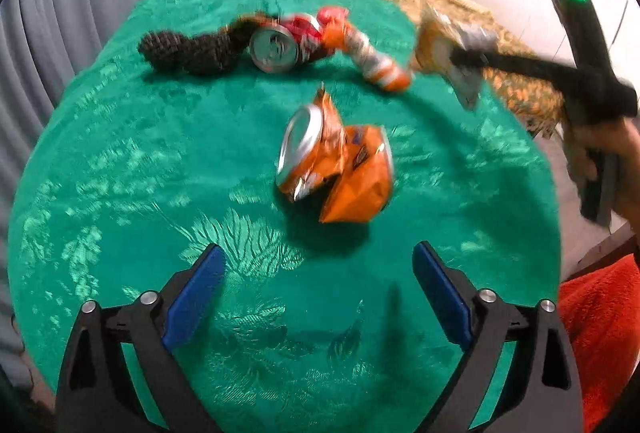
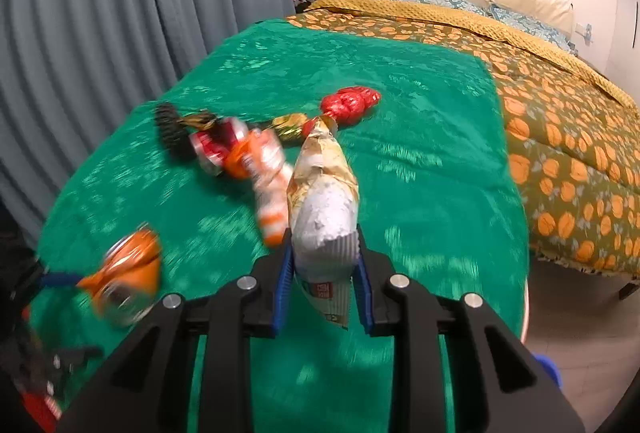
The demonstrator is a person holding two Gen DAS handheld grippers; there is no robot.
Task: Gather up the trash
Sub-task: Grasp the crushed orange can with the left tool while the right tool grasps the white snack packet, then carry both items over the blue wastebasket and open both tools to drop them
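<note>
The right gripper (image 2: 323,265) has its jaws closed tight on a crinkly yellow and white bag (image 2: 324,201), which hangs up off the green cloth (image 2: 420,137). The left gripper (image 1: 318,277) has its jaws wide open with nothing between them, and it hangs over the cloth. Just beyond the left gripper lies a squashed orange can (image 1: 308,157) with an orange wrapper (image 1: 360,185) touching it. Farther off on the cloth is a row of trash: a dark knobbly thing (image 1: 184,51), a red can (image 1: 288,41) on its side beside it, and an orange and white wrapper (image 1: 372,61). A red wrapper (image 2: 352,103) lies farther back. Beyond the cloth is a bed (image 2: 560,105) with an orange leaf cover
</note>
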